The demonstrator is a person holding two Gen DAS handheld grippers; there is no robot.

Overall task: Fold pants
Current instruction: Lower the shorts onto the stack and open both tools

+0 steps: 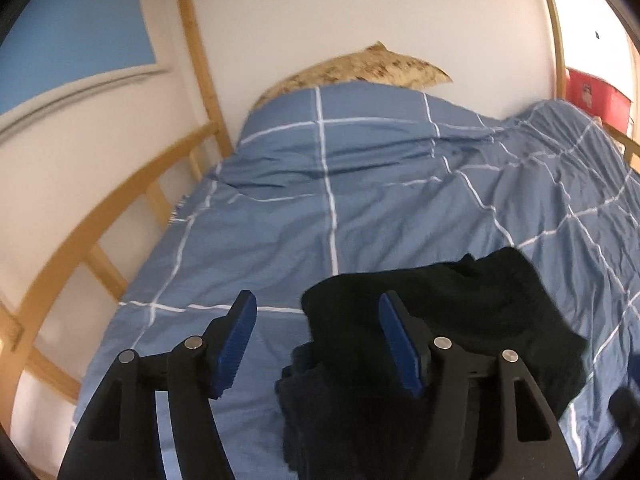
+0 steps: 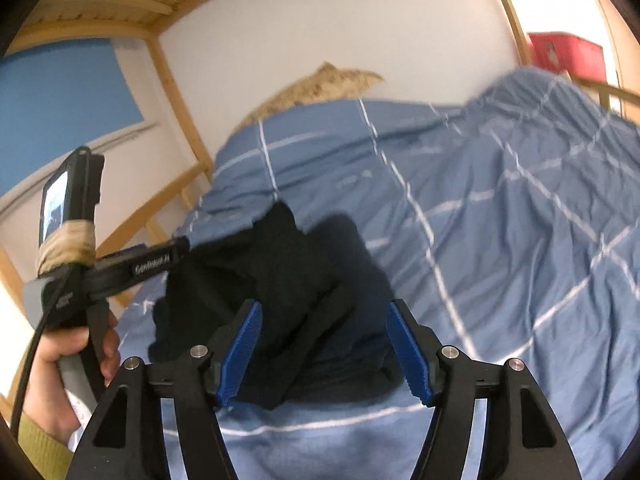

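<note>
Both claws gape wide, gripping nothing. Left claw point(image 1: 318, 344) and right claw point(image 2: 324, 350) hover over bunched black pants point(image 2: 280, 292) on the checked duvet point(image 1: 280, 220).

The checked duvet point(image 1: 360, 200) lay bare across the middle of the frame, wide room for a tool to pass. The black pants point(image 1: 460, 320) bunched at lower right, blocking that corner. Wooden rails point(image 1: 100, 248) closed off the left edge, and a pillow point(image 1: 360, 68) stood against the wall at upper centre.
</note>
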